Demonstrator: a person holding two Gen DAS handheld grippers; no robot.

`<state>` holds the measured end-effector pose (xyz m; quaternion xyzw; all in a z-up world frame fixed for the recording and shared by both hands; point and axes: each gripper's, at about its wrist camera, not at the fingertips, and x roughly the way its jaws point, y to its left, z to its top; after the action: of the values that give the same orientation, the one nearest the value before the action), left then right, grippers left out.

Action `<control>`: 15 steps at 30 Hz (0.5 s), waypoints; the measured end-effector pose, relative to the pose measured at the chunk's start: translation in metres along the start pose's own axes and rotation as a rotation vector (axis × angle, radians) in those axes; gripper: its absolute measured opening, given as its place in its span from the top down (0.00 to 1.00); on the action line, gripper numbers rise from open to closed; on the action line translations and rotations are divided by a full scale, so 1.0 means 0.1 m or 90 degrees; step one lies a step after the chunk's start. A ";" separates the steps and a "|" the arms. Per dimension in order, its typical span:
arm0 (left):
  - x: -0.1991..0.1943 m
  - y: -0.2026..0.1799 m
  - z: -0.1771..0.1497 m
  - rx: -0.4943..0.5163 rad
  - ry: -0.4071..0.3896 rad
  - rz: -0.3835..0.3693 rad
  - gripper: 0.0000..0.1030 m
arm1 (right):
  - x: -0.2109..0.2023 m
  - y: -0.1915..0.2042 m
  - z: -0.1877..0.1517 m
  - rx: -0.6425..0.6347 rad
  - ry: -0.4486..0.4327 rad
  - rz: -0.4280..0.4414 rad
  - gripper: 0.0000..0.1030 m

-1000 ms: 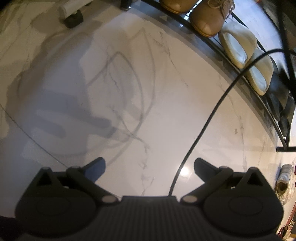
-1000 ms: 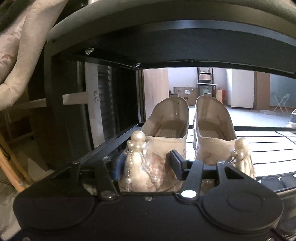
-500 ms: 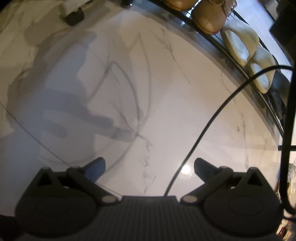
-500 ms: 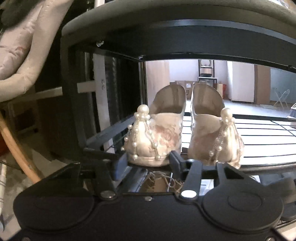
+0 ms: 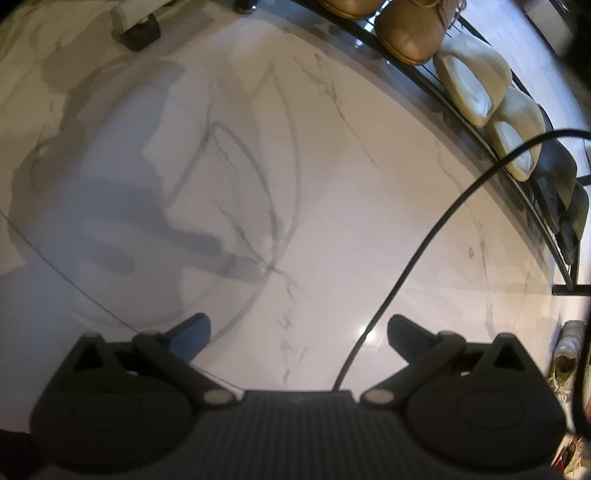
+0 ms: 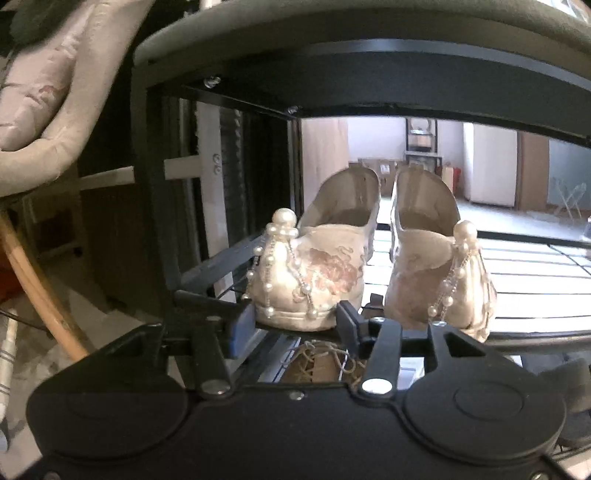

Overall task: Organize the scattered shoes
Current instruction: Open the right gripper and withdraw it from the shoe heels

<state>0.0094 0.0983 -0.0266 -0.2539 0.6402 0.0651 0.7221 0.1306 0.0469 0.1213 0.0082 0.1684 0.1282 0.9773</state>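
Observation:
Two cream embroidered shoes with pearl strings stand side by side on a black rack shelf [image 6: 535, 317], the left shoe [image 6: 314, 273] and the right shoe [image 6: 436, 280]. My right gripper [image 6: 291, 325] sits just in front of the left shoe's toe. Its jaws are opening, and the pads stand clear of the toe on either side. In the left wrist view my left gripper [image 5: 297, 332] points down at the marble floor [image 5: 332, 184], open with nothing between its fingers.
On the rack's low shelf sit tan lace-up shoes [image 5: 410, 33], cream slippers [image 5: 469, 81] and dark shoes [image 5: 557, 184]. A black cable [image 5: 443, 221] crosses the floor. A pale sneaker [image 5: 569, 354] lies at the right edge. Another tan shoe [image 6: 317, 365] lies under the pearl shoes.
My right gripper let go of the left pearl shoe, drew back from it and widened its jaws; the shoe now stands on the shelf. The left gripper has kept still.

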 end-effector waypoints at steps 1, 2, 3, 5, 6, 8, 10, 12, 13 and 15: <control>0.00 0.00 0.00 -0.001 0.001 -0.001 0.01 | -0.11 -0.02 0.04 -0.006 -0.010 0.016 0.29; 0.01 0.00 0.00 -0.002 0.003 -0.003 0.01 | -0.18 -0.01 0.05 -0.019 -0.021 0.025 0.27; 0.01 -0.01 -0.01 -0.002 0.005 -0.005 0.01 | -0.26 -0.02 0.07 -0.032 -0.035 0.030 0.22; 0.01 -0.03 -0.02 0.005 0.007 -0.007 0.01 | -0.50 -0.12 0.09 -0.072 -0.096 -0.021 0.18; 0.01 -0.04 -0.02 0.007 0.008 -0.008 0.01 | -0.62 -0.17 0.11 -0.093 -0.127 -0.046 0.17; 0.00 -0.04 -0.02 0.009 0.006 -0.009 0.01 | -0.67 -0.31 0.13 -0.104 -0.134 -0.080 0.17; 0.01 -0.03 -0.02 0.006 0.006 -0.007 0.01 | -0.57 -0.47 0.16 -0.089 -0.092 -0.098 0.19; 0.02 -0.02 -0.01 0.002 0.008 -0.005 0.01 | -0.31 -0.70 0.12 -0.037 -0.005 -0.090 0.21; 0.02 -0.01 -0.01 0.001 0.009 -0.005 0.01 | -0.29 -0.71 0.10 -0.034 -0.001 -0.088 0.22; 0.02 -0.01 -0.01 0.001 0.008 -0.004 0.01 | -0.17 -0.74 0.06 -0.027 0.015 -0.079 0.24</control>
<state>0.0092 0.0967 -0.0285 -0.2560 0.6439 0.0611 0.7185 0.1360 -0.0290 0.1284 -0.0247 0.1773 0.0713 0.9813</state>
